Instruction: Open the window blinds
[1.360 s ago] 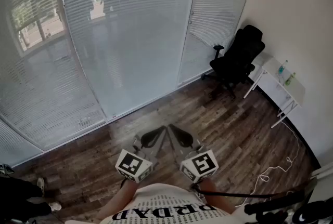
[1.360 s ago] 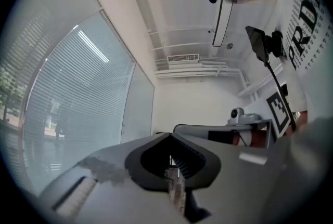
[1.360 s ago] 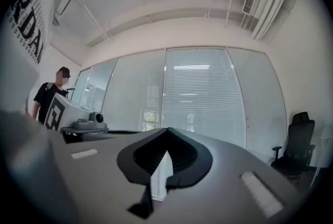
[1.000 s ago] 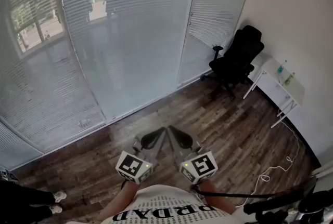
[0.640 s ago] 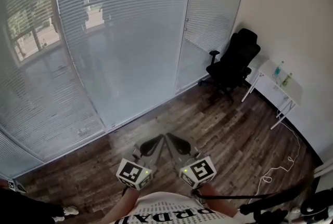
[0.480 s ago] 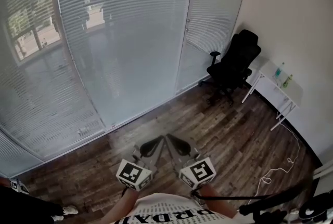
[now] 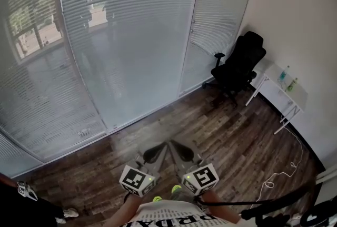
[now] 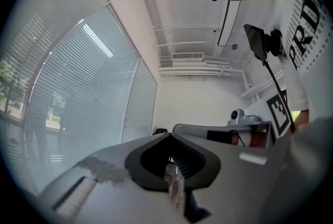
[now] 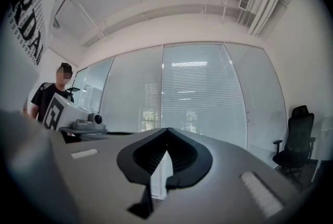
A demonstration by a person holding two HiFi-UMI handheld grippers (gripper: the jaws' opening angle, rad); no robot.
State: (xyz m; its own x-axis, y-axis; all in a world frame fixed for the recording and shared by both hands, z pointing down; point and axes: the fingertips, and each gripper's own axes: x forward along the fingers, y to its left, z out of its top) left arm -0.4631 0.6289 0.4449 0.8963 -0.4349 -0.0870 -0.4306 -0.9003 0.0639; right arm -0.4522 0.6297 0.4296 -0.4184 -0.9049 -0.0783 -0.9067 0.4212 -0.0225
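Across the far glass wall, the window blinds [image 7: 131,26] hang fully lowered, well apart from both grippers. A black office chair [image 7: 239,65] stands near their right end on the wood floor [image 7: 221,131]. At the person's waist, the left gripper [image 7: 158,151] and right gripper [image 7: 179,150] lie side by side, each with jaws pressed together on nothing.

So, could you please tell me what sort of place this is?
Probably an office room: floor-to-ceiling slatted blinds along one side, a black swivel office chair in the corner, and a small white desk beside it, all on a wood-look floor.
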